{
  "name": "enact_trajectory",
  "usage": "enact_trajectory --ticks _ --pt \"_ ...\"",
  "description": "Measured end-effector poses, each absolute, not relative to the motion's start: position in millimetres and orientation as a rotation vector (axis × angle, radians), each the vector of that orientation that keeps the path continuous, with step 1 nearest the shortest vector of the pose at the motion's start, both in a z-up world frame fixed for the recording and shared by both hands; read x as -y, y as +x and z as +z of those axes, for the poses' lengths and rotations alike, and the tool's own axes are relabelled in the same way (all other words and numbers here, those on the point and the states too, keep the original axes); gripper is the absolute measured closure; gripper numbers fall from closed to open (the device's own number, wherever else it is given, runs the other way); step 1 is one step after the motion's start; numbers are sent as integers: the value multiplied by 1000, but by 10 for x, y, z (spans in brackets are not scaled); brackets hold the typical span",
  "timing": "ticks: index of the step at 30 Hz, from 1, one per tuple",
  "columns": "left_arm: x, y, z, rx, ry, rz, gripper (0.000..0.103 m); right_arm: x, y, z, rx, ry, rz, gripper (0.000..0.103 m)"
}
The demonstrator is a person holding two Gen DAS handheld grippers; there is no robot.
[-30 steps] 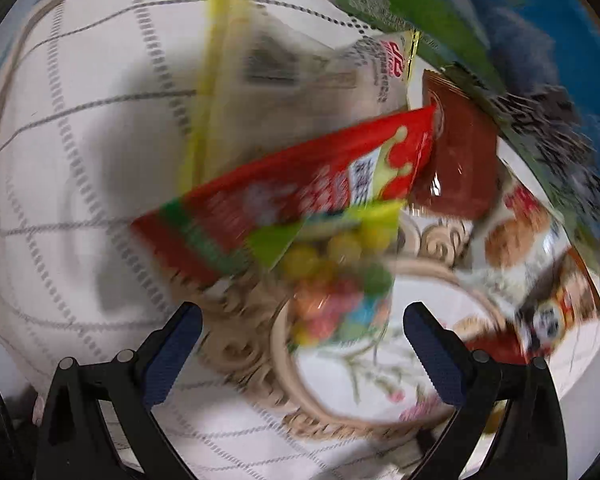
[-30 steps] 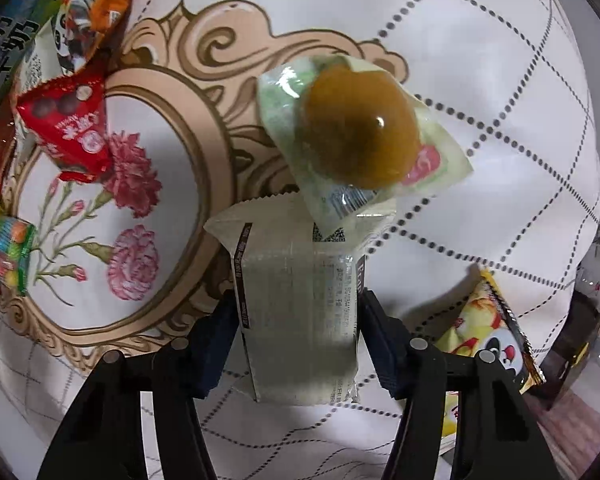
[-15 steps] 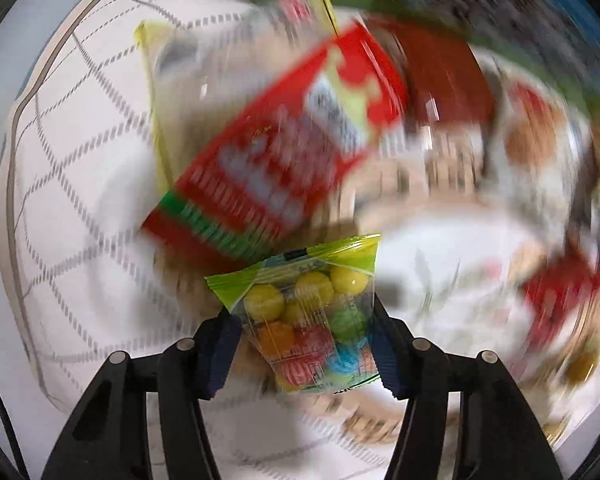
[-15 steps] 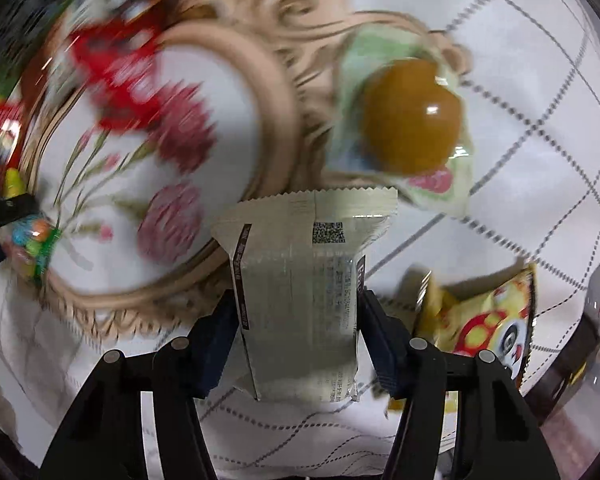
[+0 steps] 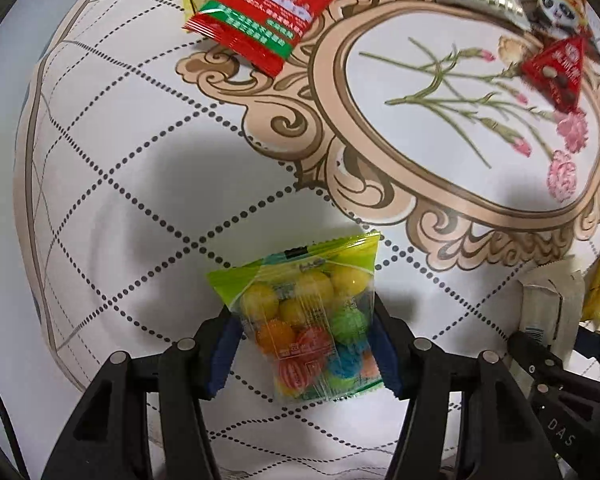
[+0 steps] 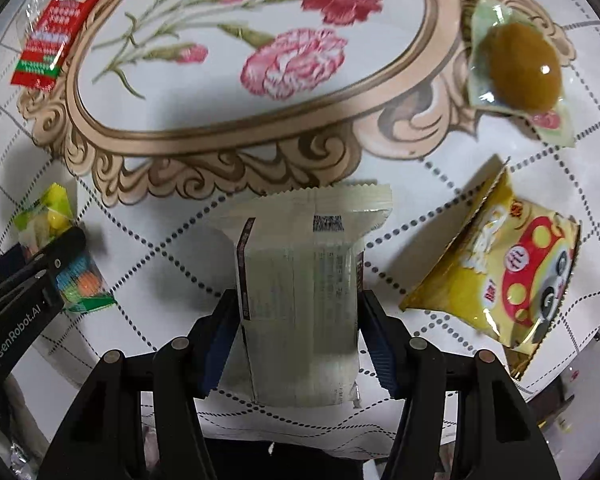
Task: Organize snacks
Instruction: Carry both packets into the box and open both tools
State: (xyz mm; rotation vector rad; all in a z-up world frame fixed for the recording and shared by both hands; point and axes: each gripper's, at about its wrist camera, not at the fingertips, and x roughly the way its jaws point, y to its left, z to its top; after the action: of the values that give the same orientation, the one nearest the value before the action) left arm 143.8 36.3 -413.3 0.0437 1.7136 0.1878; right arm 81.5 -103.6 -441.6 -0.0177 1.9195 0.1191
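Near the table's front edge, we now hold the candy bag point(image 5: 315, 322) clenched in the left gripper point(image 5: 306, 350), pulled away from the red packet point(image 5: 268, 12) at the far edge where it lay a second ago, so sorting can proceed. Its long axis runs along the fingers, green sealed end pointing away. The right gripper point(image 6: 296, 338) stays clamped on the white wafer pack point(image 6: 300, 292), likewise lengthwise, serrated seal forward, beside the yellow panda bag point(image 6: 504, 276).

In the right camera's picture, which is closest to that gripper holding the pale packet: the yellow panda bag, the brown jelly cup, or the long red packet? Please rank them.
Measured from the right gripper:
1. Yellow panda bag: just to its right, on the cloth.
2. Brown jelly cup: farther up on the right, at the printed frame's edge.
3. Long red packet: farthest, up in the far left corner.
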Motion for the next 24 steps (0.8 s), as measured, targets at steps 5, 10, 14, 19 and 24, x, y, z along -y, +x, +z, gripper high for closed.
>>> enact_trajectory --ticks 5,10,14,19,24 --pt "-184 1562 -4364 -1726 66 196 45 1046 769 -4506 -1932 -19 108 36" --pt "-253 1591 -4319 -1710 87 183 47 891 608 -4616 -1926 -30 97 32" --pt "-180 1571 -4198 -1686 87 172 53 794 558 -4567 -1905 -67 98 41" --pt "-144 1524 -3972 -1662 53 153 56 704 478 -4333 -1843 -64 108 41" --pt "-136 1577 -3533 -1600 3 126 56 659 544 -3921 -1774 -28 159 41"
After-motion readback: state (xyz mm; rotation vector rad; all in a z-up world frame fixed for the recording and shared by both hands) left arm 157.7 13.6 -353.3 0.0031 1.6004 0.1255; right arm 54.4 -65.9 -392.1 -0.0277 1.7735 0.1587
